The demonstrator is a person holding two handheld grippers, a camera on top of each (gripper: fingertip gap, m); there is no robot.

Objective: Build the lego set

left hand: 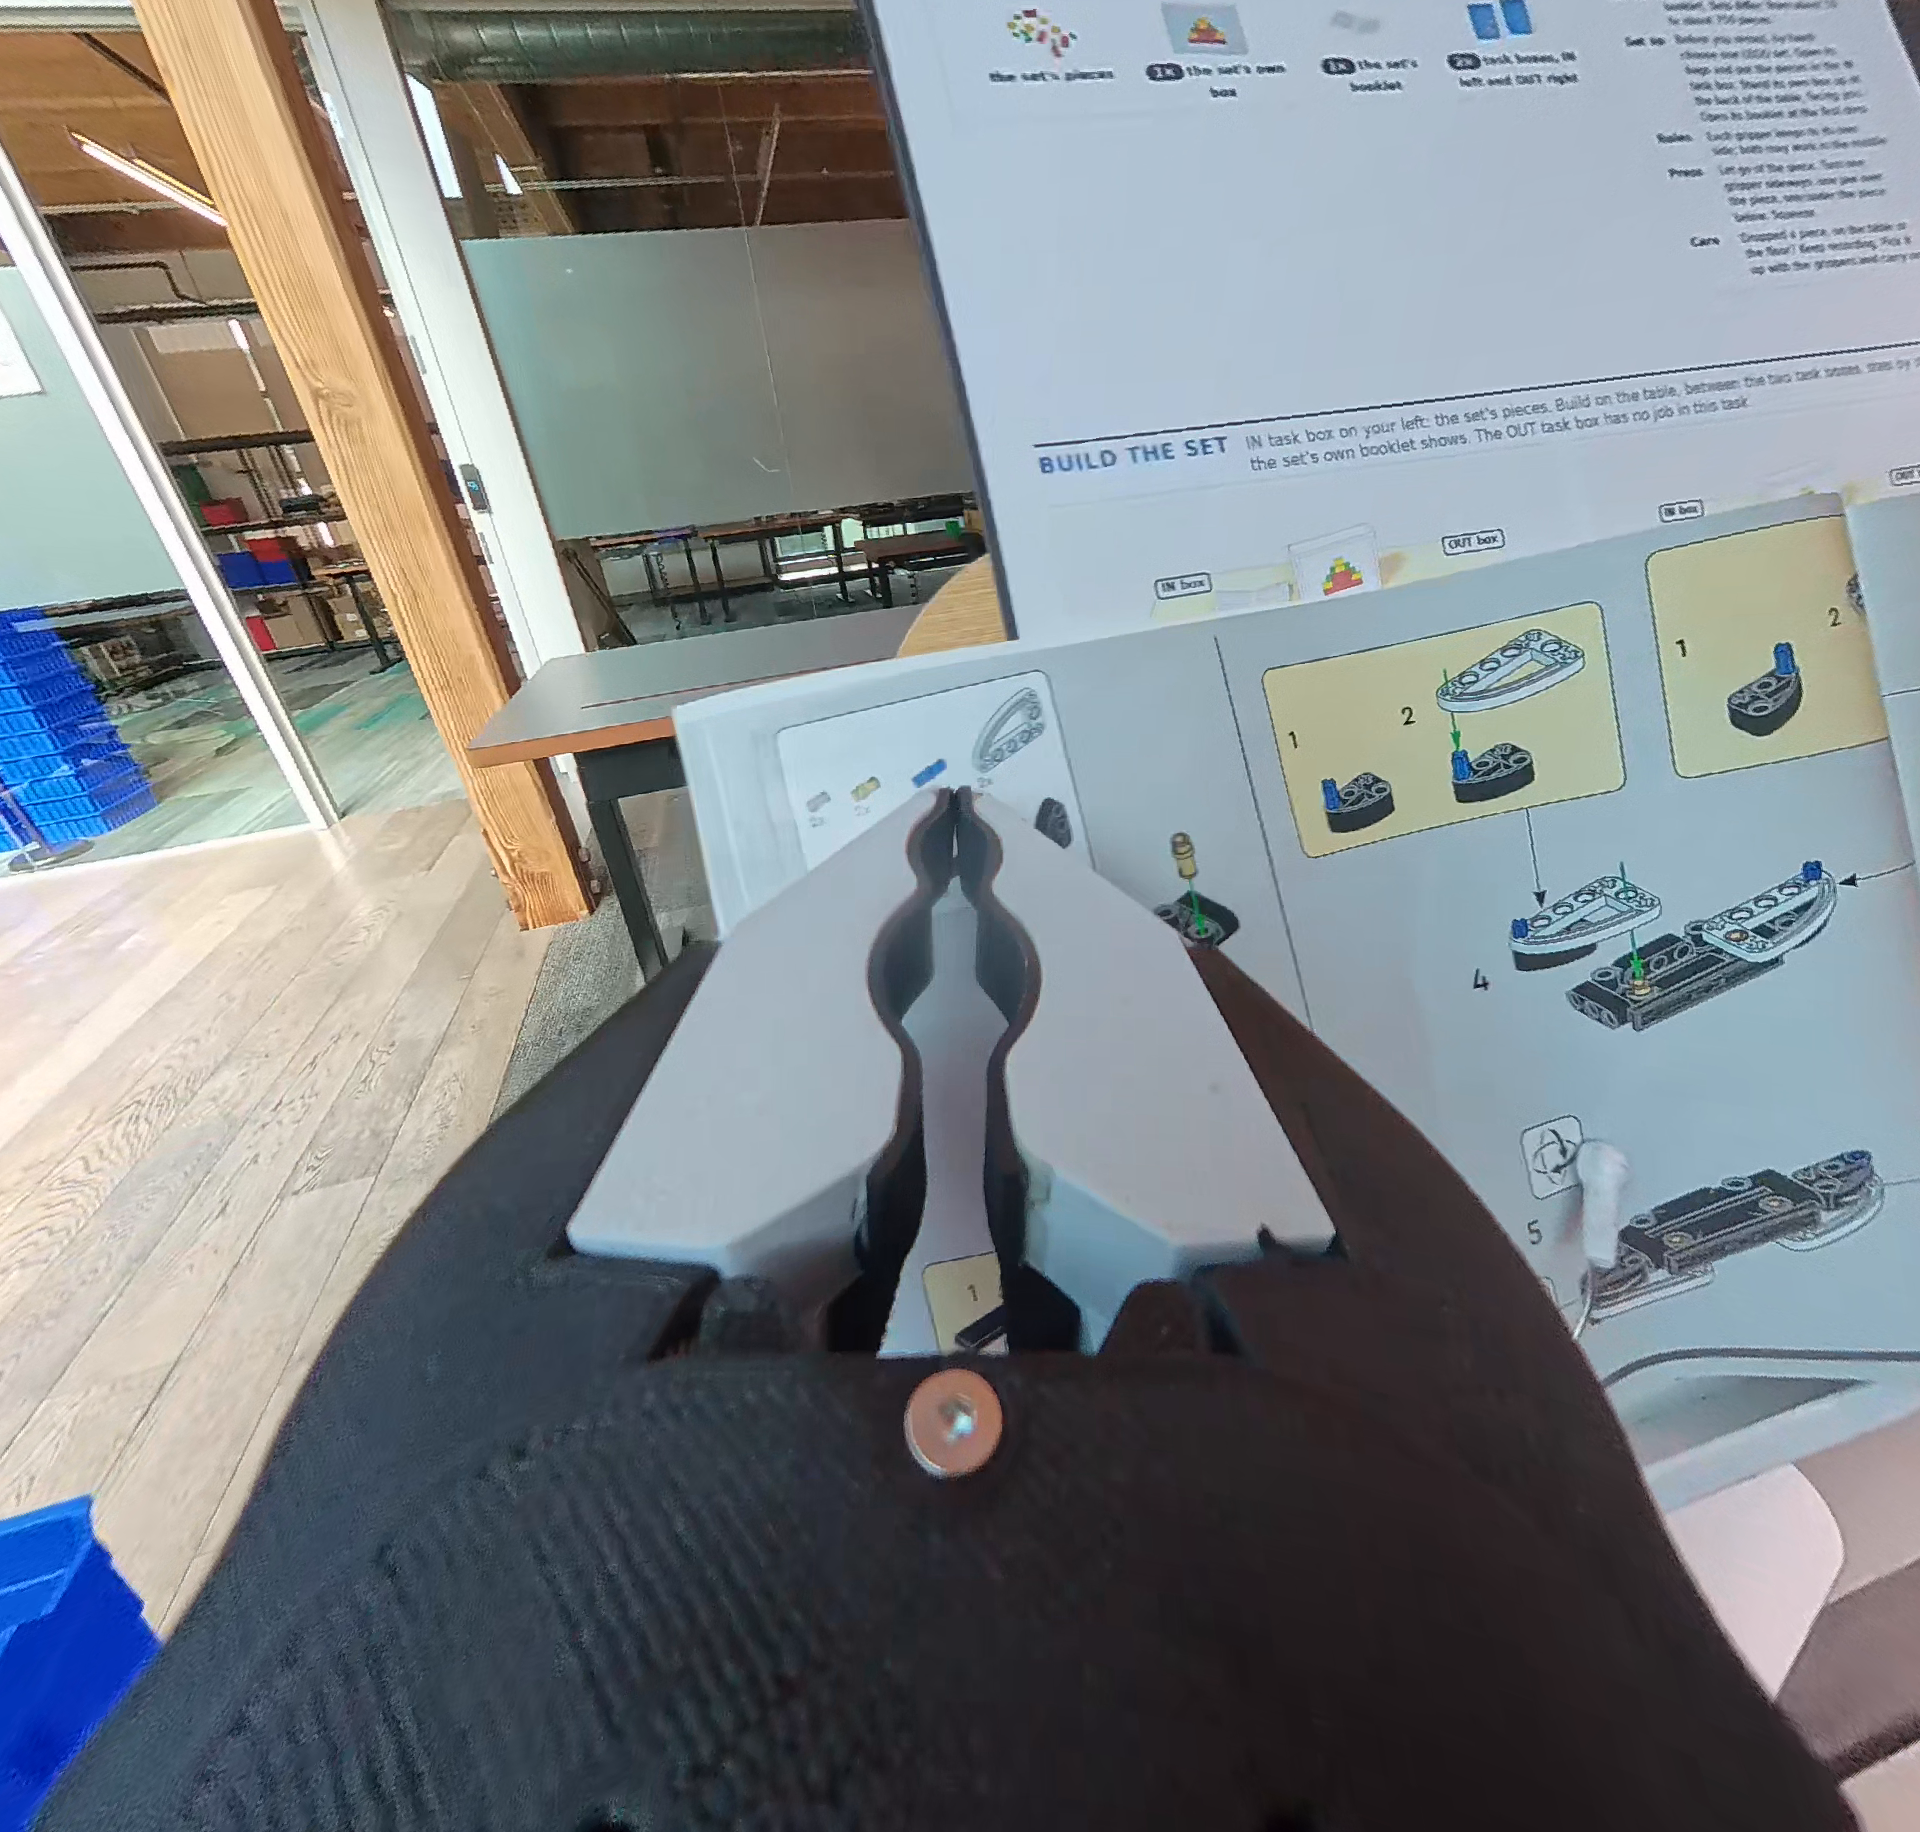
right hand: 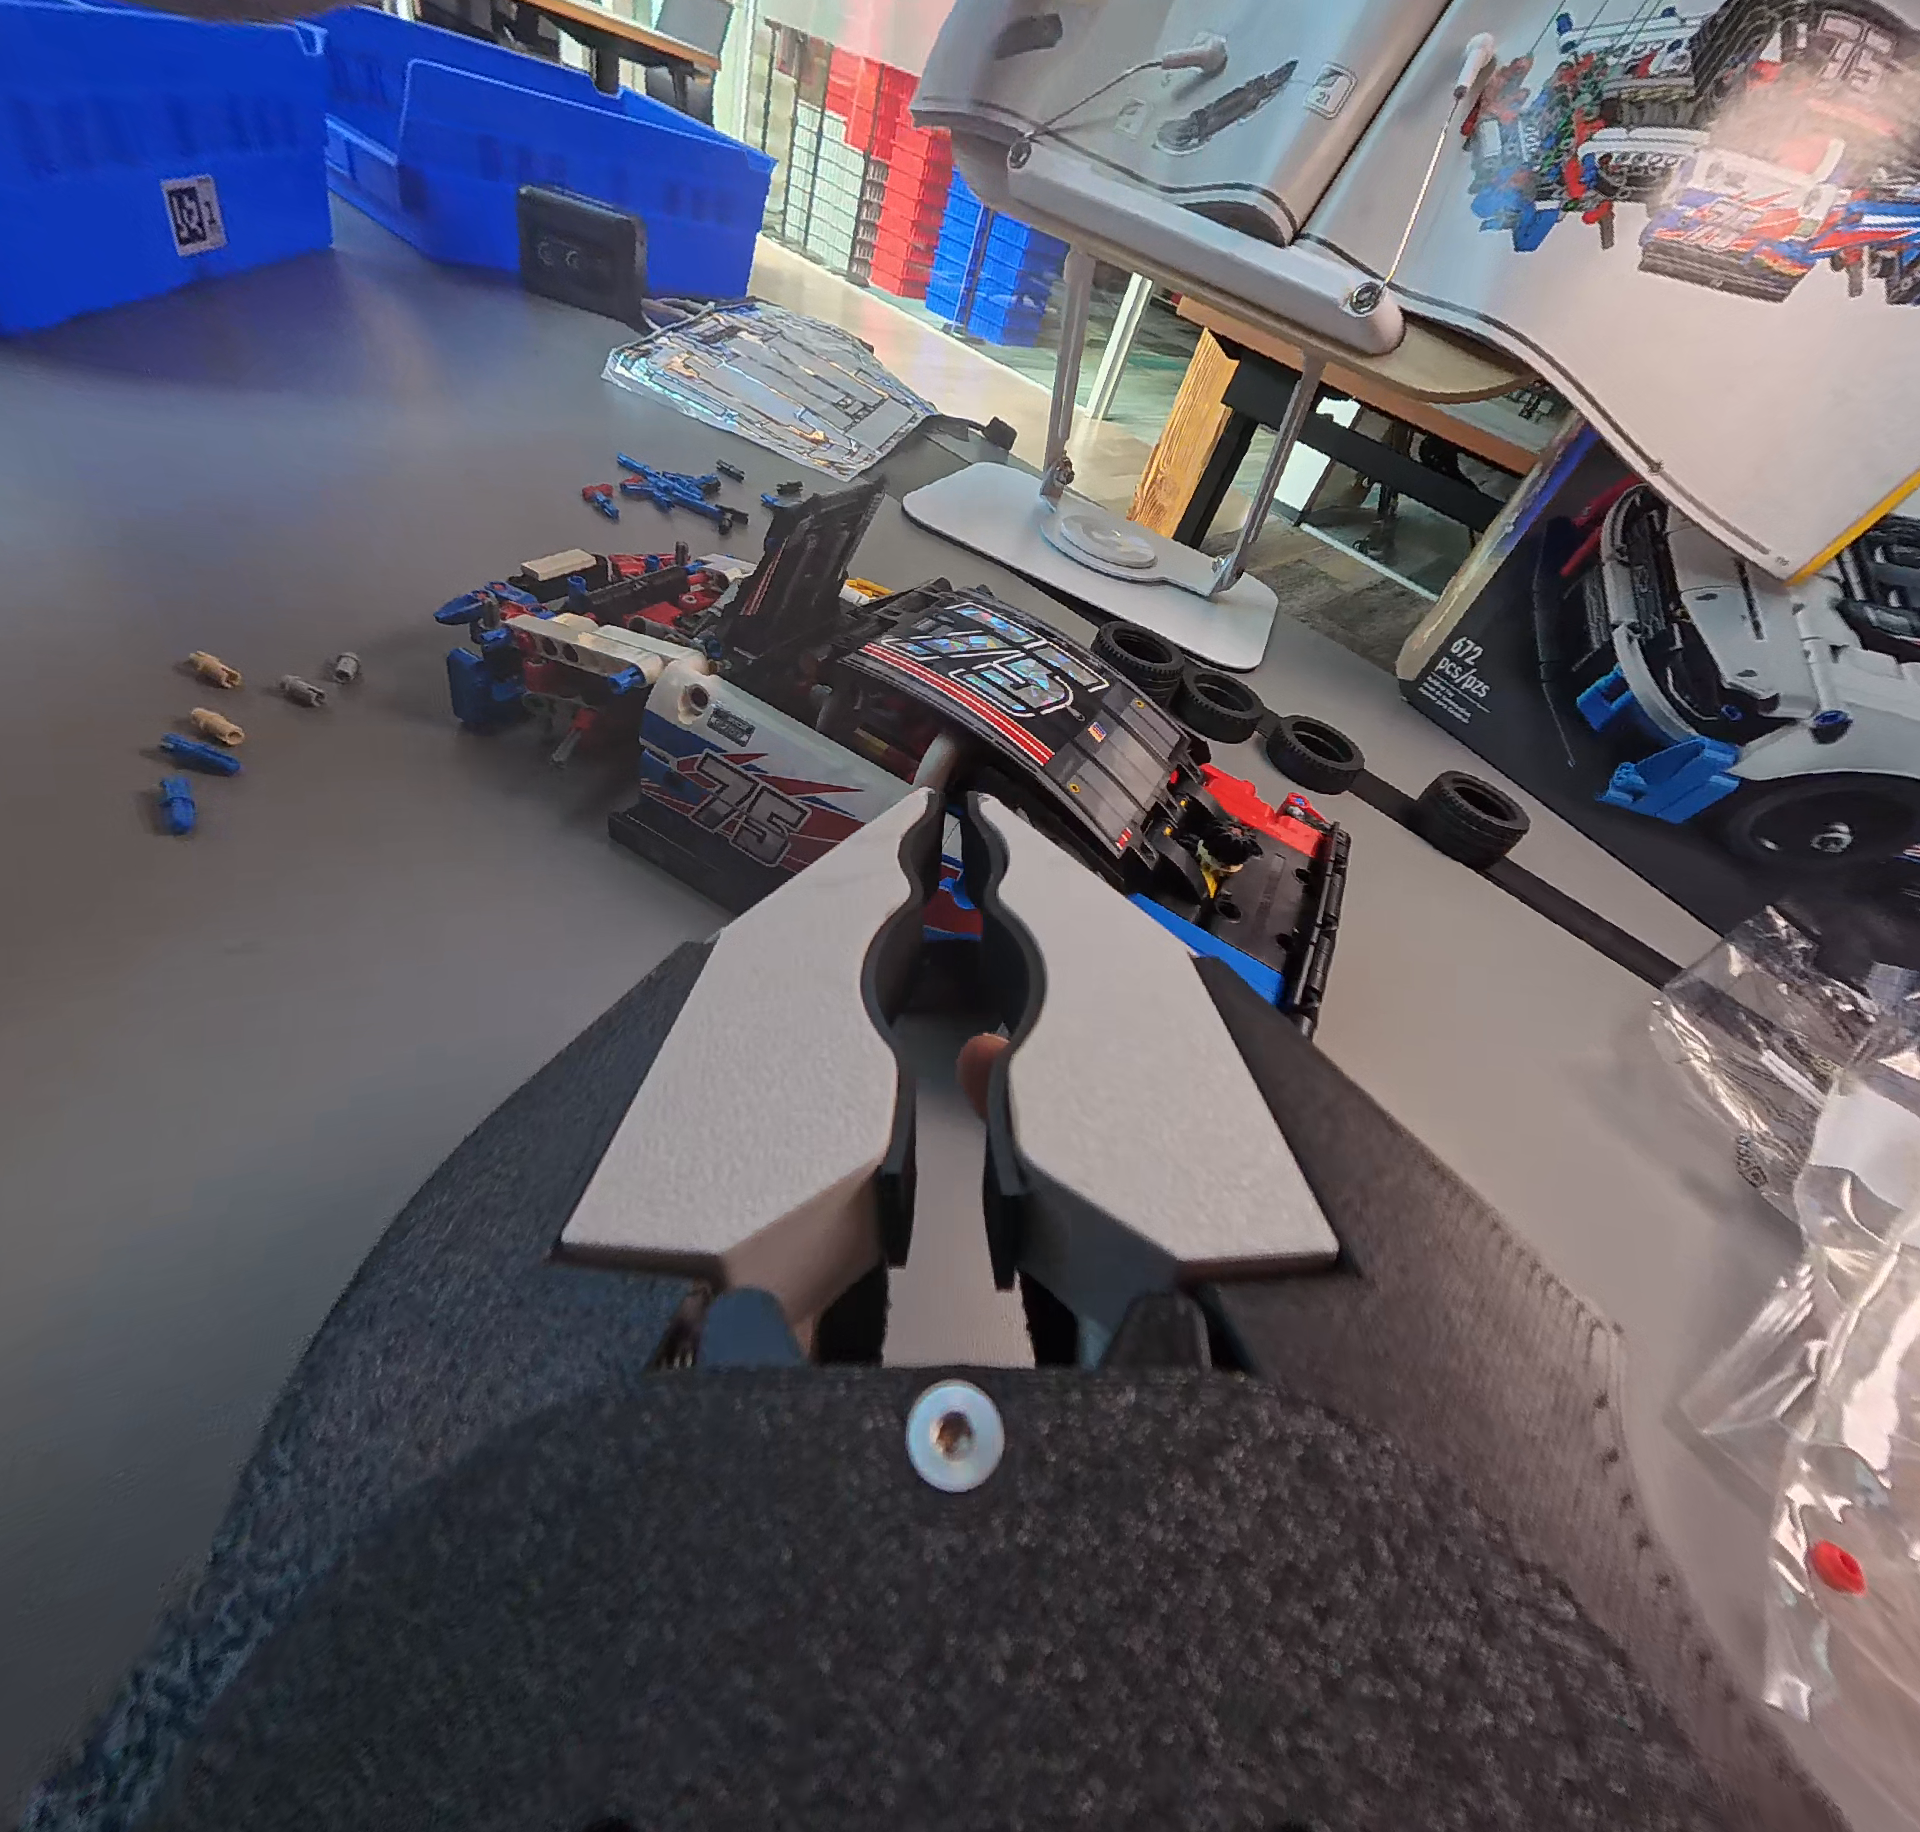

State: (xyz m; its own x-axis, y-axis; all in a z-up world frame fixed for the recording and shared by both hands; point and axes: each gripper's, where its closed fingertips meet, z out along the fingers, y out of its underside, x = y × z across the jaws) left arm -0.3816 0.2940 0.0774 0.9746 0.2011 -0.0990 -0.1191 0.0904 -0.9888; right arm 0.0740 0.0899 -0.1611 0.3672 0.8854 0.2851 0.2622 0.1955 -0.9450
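grey table (right hand: 312, 1003), bearing half-built lego car (right hand: 883, 733), loose pins (right hand: 208, 733), four tyres (right hand: 1314, 754) in a row, blue bins (right hand: 156, 151), book stand (right hand: 1091, 556), set box (right hand: 1683, 702), clear bags (right hand: 1808, 1107).

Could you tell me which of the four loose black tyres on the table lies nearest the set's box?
The tyre at the right-hand end of the row, nearest the camera. It sits just before the set's box; the other three trail away toward the booklet stand.

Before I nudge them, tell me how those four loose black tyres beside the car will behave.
The tyres stand upright on their treads on the grey table, so a push along the tread would probably roll them. They look like small hollow rubber rings, so likely light and grippy rather than slippery. A sideways push may tip one flat.
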